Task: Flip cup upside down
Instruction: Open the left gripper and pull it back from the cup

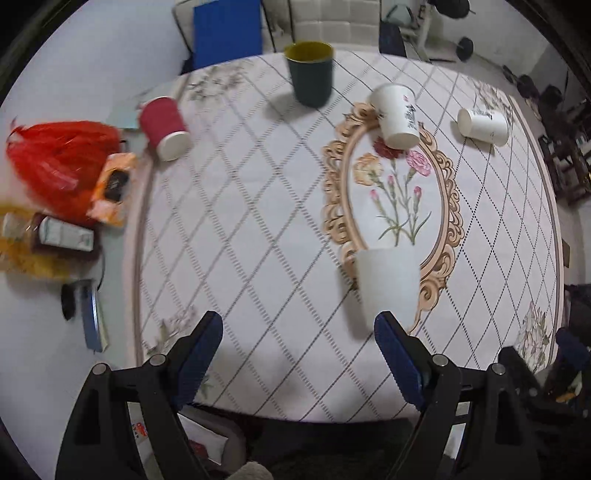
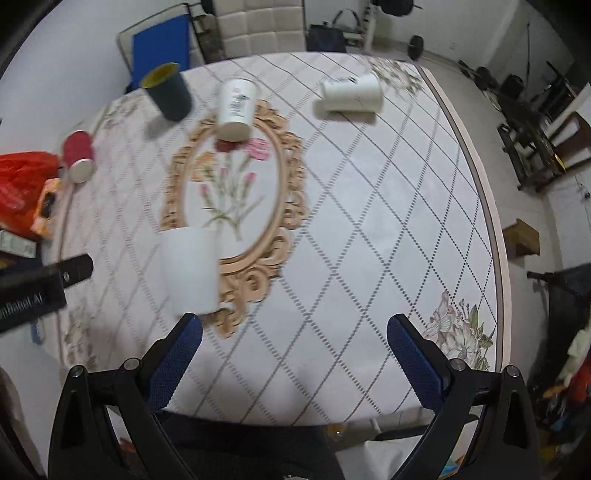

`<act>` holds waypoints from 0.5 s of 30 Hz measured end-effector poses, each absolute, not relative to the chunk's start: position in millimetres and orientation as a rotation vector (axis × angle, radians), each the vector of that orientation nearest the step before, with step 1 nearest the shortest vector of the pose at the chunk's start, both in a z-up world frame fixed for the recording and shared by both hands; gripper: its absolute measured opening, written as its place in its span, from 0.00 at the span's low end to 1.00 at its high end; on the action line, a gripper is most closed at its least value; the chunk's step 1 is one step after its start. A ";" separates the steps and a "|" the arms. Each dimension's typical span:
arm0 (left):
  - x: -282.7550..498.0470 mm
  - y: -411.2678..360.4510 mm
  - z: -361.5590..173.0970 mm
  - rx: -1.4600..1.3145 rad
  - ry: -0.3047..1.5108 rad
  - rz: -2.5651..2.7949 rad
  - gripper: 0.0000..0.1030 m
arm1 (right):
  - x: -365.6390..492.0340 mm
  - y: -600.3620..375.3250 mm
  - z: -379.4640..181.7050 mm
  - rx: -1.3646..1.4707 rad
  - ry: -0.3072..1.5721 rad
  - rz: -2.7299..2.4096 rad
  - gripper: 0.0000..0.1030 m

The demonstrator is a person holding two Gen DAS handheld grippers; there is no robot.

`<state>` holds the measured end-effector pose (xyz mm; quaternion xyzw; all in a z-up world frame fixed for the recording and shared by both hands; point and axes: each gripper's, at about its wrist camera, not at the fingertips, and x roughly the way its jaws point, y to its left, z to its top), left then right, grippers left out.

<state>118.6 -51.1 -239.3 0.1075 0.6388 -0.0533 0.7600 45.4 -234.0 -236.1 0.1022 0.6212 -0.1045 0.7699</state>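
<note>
A plain white cup [image 1: 388, 288] stands near the front of the table, also in the right wrist view [image 2: 190, 269]; I cannot tell which end is up. A dark green cup [image 1: 310, 72] with a yellow inside stands upright at the back [image 2: 168, 92]. A printed white cup [image 1: 397, 114] [image 2: 236, 109] and a red cup [image 1: 164, 127] [image 2: 78, 157] show pale flat ends toward me. Another white cup [image 1: 482, 125] [image 2: 351, 96] lies on its side. My left gripper [image 1: 299, 356] and right gripper [image 2: 295, 356] are open and empty above the front edge.
The round table [image 1: 258, 240] has a floral, diamond-pattern cloth. A red bag [image 1: 62, 162], an orange packet [image 1: 112, 188] and boxes lie at its left. The left gripper's body [image 2: 37, 288] shows at the right view's left edge. A blue panel [image 1: 227, 31] stands behind the table.
</note>
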 end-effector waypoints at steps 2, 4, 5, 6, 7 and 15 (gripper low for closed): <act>109.9 -38.2 -230.1 0.218 1.386 -0.117 0.81 | 41.0 -223.2 -223.4 0.221 1.332 -0.212 0.99; 107.5 -28.9 -226.3 0.204 1.380 -0.123 0.81 | 38.0 -214.1 -213.6 0.232 1.325 -0.202 0.99; 106.7 -23.0 -223.9 0.196 1.378 -0.129 0.81 | 37.6 -208.9 -207.7 0.236 1.320 -0.199 0.99; 106.5 -16.6 -221.1 0.189 1.376 -0.133 0.81 | 38.3 -203.3 -202.4 0.238 1.317 -0.197 0.99; 104.9 -12.4 -218.4 0.186 1.372 -0.136 0.81 | 38.9 -197.8 -197.9 0.240 1.315 -0.196 0.99; 111.7 17.7 -212.9 0.162 1.325 -0.159 0.83 | 43.9 -157.5 -179.7 0.233 1.328 -0.171 0.99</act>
